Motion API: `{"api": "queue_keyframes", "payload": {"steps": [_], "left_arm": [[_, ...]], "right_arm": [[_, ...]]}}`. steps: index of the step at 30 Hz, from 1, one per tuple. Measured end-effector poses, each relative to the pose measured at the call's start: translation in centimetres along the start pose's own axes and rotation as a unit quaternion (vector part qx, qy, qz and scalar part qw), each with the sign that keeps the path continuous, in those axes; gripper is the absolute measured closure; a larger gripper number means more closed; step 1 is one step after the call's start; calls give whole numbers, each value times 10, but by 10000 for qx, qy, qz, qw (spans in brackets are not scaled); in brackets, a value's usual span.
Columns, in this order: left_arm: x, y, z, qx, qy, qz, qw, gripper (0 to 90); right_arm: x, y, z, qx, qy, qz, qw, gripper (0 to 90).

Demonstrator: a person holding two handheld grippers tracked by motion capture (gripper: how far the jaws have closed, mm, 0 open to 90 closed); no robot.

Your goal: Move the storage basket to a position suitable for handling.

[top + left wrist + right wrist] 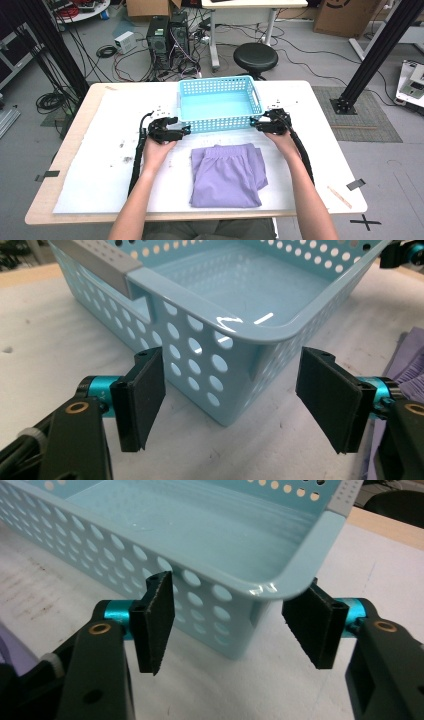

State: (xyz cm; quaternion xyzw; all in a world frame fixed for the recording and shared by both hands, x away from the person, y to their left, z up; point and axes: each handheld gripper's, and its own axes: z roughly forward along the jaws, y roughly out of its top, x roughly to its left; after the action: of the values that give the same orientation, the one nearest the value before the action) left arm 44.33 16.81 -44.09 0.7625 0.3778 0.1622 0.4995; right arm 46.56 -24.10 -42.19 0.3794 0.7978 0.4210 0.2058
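A light blue perforated basket (218,123) stands empty at the back middle of the table. A folded purple cloth (226,175) lies just in front of it. My left gripper (184,131) is at the basket's near left corner and my right gripper (256,124) at its near right corner. In the left gripper view the jaws (235,392) stand open, the basket corner (235,335) between the pads without touching them. In the right gripper view the jaws (235,624) are open around the other corner (295,577), with the pads close beside the wall. Purple cloth (411,352) edges that side.
A white mat (100,165) covers the wooden table (80,130). Beyond the far edge stand a black stool (255,56), computer towers (167,37) and loose cables. Black frame posts (372,55) rise at both sides. The right gripper's tip (400,252) shows past the basket.
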Motion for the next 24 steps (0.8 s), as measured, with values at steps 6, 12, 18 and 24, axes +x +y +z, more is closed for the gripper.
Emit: {"api": "queue_keyframes", "payload": {"steps": [6, 12, 18, 24], "left_arm": [[-6, 10, 10, 88, 80, 142, 9998, 291], [-6, 11, 10, 112, 108, 171, 9997, 291], [-7, 11, 12, 121, 170, 236, 9995, 295], [-7, 11, 12, 134, 189, 274, 9994, 305]], "right_arm": [[-1, 1, 2, -12, -5, 16, 10000, 371], [-1, 0, 4, -37, -9, -25, 10000, 346], [-1, 0, 5, -68, -80, -76, 9999, 352], [2, 1, 5, -49, -210, -121, 9997, 363]]}}
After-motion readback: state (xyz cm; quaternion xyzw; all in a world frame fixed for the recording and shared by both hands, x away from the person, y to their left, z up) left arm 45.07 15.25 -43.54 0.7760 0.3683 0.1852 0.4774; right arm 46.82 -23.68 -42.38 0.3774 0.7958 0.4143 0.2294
